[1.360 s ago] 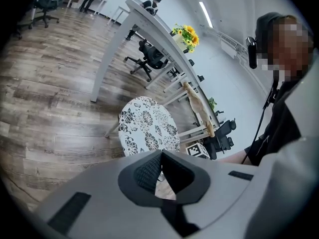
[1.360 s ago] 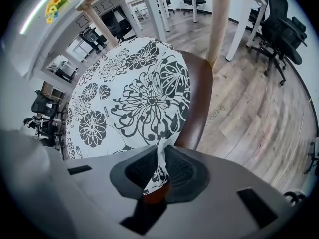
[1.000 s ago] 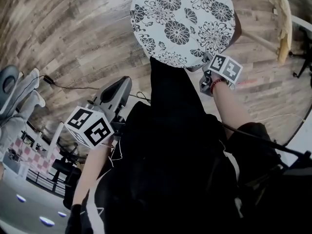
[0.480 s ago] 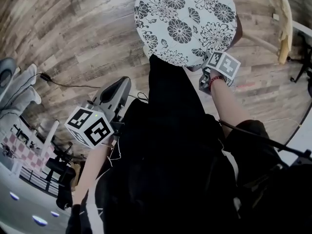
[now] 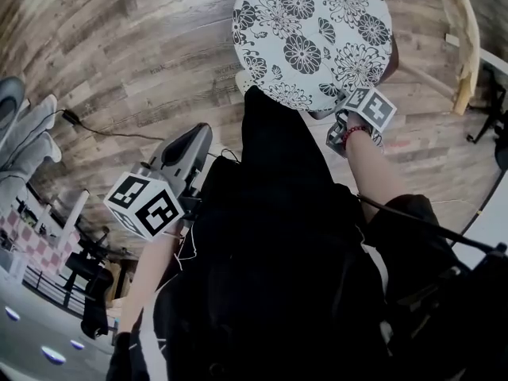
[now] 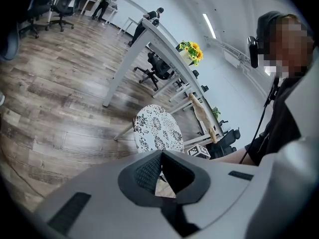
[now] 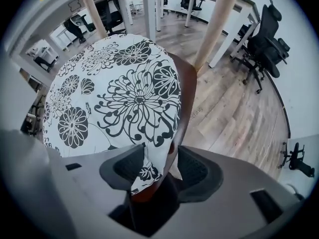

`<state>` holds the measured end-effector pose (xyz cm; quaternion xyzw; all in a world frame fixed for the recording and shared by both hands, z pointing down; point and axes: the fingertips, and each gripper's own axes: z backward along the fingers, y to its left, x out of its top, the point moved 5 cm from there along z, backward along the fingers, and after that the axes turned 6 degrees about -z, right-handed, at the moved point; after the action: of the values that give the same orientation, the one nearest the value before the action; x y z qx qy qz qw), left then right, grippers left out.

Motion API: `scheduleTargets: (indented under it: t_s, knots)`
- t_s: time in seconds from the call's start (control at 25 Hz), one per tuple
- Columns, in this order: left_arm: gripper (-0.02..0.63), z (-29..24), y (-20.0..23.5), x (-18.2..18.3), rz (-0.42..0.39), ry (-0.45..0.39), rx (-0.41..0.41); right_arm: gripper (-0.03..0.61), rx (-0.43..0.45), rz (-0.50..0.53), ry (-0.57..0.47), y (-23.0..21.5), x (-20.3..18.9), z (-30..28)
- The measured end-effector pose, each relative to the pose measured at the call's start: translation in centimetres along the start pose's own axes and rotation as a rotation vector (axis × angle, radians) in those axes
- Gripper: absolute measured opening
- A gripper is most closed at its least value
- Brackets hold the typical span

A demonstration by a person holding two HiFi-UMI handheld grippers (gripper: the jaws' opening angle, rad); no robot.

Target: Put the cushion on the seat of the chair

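Note:
A round white cushion (image 5: 313,34) with black flowers lies on the brown round seat (image 7: 188,91) of the chair. My right gripper (image 5: 340,105) points straight down at its near right edge. In the right gripper view the cushion (image 7: 114,93) hangs over the seat rim, and both pass between the jaws of the right gripper (image 7: 159,166). Those jaws are opening, and the right pad stands off the rim. My left gripper (image 5: 197,136) hangs back at the person's left side, away from the chair. The left gripper (image 6: 160,156) has its tips together on nothing, with the cushion (image 6: 157,131) far ahead.
Wooden desk legs (image 7: 219,19) and a black office chair (image 7: 264,39) stand just beyond the seat. A pale wooden beam (image 5: 464,46) runs at the right. A black cable (image 5: 103,133) lies on the plank floor at the left. The person's dark clothing fills the lower middle.
The right gripper has stayed at the cushion's near edge and tipped a little. The cushion sits further right in the head view. The left gripper has barely shifted.

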<state>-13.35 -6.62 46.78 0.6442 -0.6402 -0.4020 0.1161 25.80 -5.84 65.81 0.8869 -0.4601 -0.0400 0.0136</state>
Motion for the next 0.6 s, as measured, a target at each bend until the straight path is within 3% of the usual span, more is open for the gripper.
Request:
scheduleTargets:
  t_s: [0.44,0.6]
  knots:
    - [0.011,1.8,1.4,-2.3,0.048,-0.057,0.006,0.219,-0.044,-0.007,-0.031,0.2,-0.1,0.2]
    - [0.011,2.2,1.5,-4.1,0.042,-0.046,-0.006,0.224,-0.044,-0.079,-0.095,-0.2,-0.6,0.9]
